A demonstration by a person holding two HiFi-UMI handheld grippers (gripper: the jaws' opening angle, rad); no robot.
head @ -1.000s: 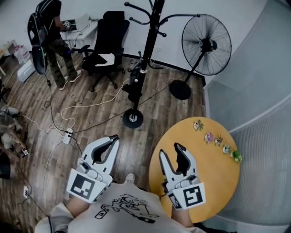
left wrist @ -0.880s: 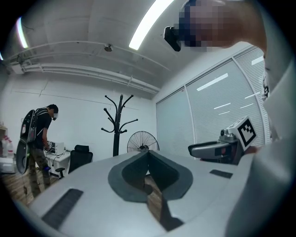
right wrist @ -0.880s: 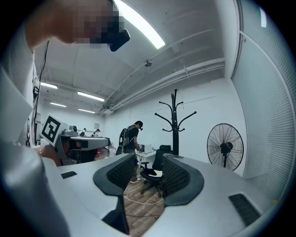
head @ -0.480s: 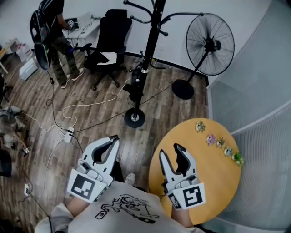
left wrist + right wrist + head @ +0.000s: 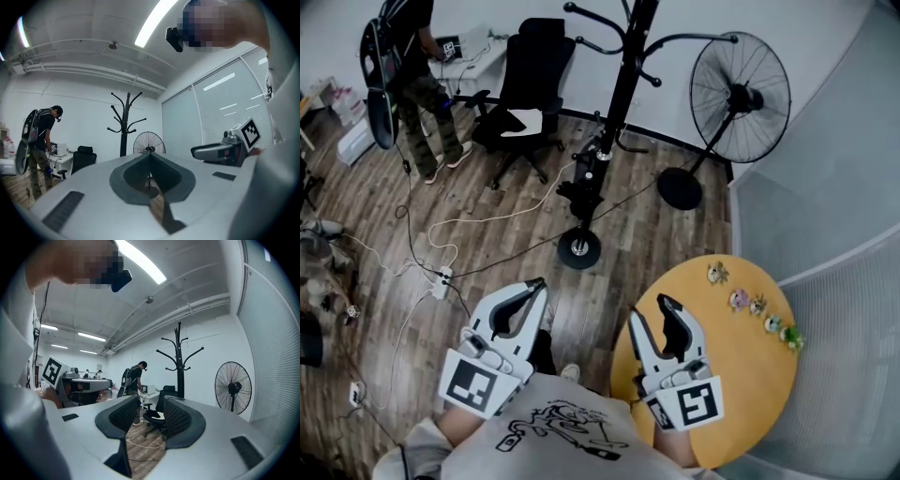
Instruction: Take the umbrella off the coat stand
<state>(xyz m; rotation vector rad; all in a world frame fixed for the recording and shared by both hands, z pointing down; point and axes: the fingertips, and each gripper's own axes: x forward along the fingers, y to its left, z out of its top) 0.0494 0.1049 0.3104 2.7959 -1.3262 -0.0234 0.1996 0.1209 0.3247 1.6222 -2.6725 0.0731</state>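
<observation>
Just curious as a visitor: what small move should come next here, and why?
Probably step closer to the coat stand. Wooden floor lies between it and the right gripper, which is open and empty, its jaws having just closed a little, so the dark bundle on its pole, likely the umbrella, seems out of reach.

A black pedestal fan (image 5: 741, 86) is seen at the upper right of the frame, a black office chair (image 5: 530, 80) at the upper middle, and a person (image 5: 412, 75) in the upper left corner. A round yellow table (image 5: 759, 375) is seen at the lower right, with small figurines (image 5: 757, 306) lined along its upper right edge. Cables (image 5: 478, 220) are strewn over the wooden floor (image 5: 356, 202) at the left.
</observation>
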